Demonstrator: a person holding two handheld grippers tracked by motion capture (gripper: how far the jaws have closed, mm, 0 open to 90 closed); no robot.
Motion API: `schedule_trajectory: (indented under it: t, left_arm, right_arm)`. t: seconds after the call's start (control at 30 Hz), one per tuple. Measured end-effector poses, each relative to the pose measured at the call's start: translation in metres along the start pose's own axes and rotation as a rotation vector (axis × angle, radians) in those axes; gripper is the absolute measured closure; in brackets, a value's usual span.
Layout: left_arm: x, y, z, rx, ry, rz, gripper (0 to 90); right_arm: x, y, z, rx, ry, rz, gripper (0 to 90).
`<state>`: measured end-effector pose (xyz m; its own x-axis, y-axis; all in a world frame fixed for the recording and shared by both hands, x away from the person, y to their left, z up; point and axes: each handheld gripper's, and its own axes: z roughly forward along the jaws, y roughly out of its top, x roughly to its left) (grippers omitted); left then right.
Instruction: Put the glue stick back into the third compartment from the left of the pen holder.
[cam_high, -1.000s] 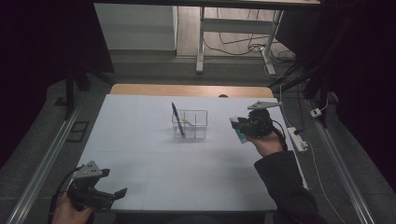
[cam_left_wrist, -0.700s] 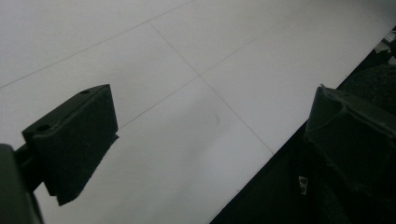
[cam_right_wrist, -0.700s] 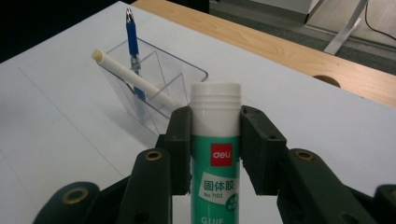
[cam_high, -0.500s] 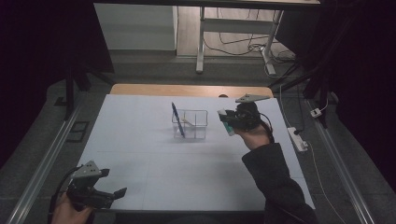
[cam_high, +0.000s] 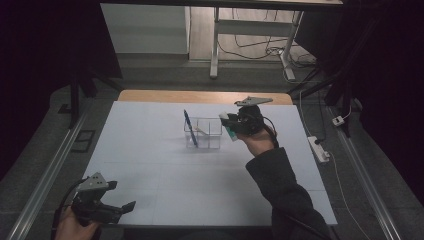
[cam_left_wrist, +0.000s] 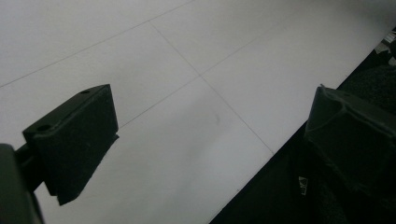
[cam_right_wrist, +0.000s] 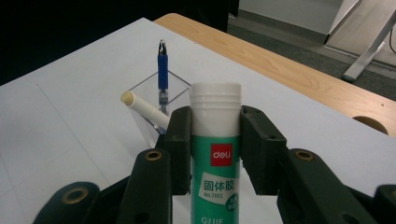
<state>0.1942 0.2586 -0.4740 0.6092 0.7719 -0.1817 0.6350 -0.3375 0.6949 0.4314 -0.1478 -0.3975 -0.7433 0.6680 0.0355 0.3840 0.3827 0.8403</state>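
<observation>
My right gripper (cam_right_wrist: 215, 149) is shut on a green-and-white glue stick (cam_right_wrist: 215, 154) with a white cap, held lengthwise between the pads. In the high view that right gripper (cam_high: 231, 126) hovers at the right side of a clear plastic organiser (cam_high: 204, 134) at the table's middle back. A blue pen (cam_high: 190, 128) leans in the organiser's left part, and a cream stick (cam_right_wrist: 144, 111) lies slanted inside it. My left gripper (cam_high: 116, 206) rests open at the table's front left corner, its jaws wide apart over bare white surface (cam_left_wrist: 187, 107).
The white table top (cam_high: 150, 165) has a wooden strip (cam_high: 200, 96) along its far edge. A power strip (cam_high: 318, 149) lies on the floor off the right edge. Metal rails run along both sides, and desk legs stand behind.
My right gripper has carried the glue stick leftward, from near the table's right side to just beside the clear organiser. The left gripper has stayed put.
</observation>
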Motion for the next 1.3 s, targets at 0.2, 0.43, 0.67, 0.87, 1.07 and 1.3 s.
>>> schedule_trajectory:
  t: [0.2,0.43,0.67,0.87,1.07,1.3]
  left_arm:
    - [0.000,0.000,0.000,0.000,-0.001,0.000,2.6]
    - [0.000,0.000,0.000,-0.001,-0.001,0.001,2.7]
    - [0.000,0.000,0.000,-0.002,-0.002,0.000,2.7]
    - [0.000,0.000,0.000,-0.001,-0.002,0.002,2.9]
    - [0.000,-0.001,-0.001,-0.002,-0.003,0.002,2.9]
    - [0.000,-0.001,-0.001,-0.002,-0.004,0.004,3.0]
  right_arm:
    - [0.001,0.005,0.013,-0.017,0.009,-0.001,65.4]
    - [0.003,0.010,0.027,-0.043,0.006,-0.004,65.4]
    - [0.005,0.013,0.038,-0.051,-0.009,-0.016,65.4]
    - [0.004,0.014,0.051,-0.053,-0.016,-0.001,65.3]
    - [0.003,0.014,0.062,-0.063,-0.024,0.005,65.4]
    - [0.003,0.011,0.075,-0.060,-0.034,-0.014,65.3]
